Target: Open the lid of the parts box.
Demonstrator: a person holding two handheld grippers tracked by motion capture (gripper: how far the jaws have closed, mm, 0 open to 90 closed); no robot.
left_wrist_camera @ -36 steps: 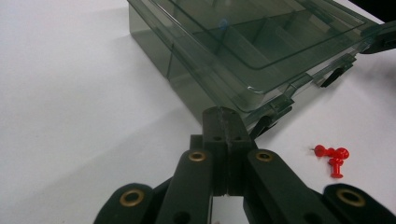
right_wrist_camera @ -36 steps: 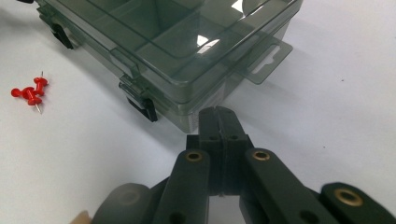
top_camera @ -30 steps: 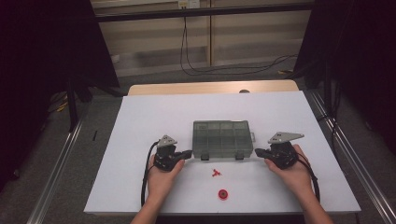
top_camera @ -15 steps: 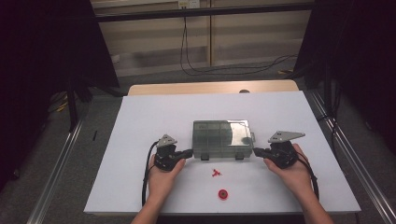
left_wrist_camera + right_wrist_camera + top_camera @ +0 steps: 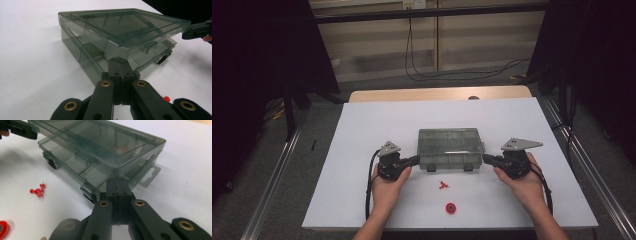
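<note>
- The white worktop (image 5: 362, 150) carries everything, and your clear compartment box (image 5: 448, 149) sits mid-worktop between your two hands.
- Its lid (image 5: 125, 27) is tipped up at the front edge, hinged at the far side. Lift both front corners evenly so it swings without twisting and the box base doesn't slide.
- Your left gripper (image 5: 414, 160) has its fingers pressed together, tips under the lid's near-left corner; push up with the tips rather than prying sideways.
- Your right gripper (image 5: 487, 159) mirrors it, fingers pressed together at the near-right corner. Keep it level with the left.
- The two front latches (image 5: 82, 157) look released, so the lid should rise freely.
- A red ring-shaped piece (image 5: 451, 208) lies near the front edge, well apart from the box.
- Red pushpins (image 5: 38, 190) lie loose just in front of the box; mind them.
- Hard to tell: something reddish may sit in one compartment, but the tinted plastic blurs it, and each fingertip contact is hidden under the lid.
</note>
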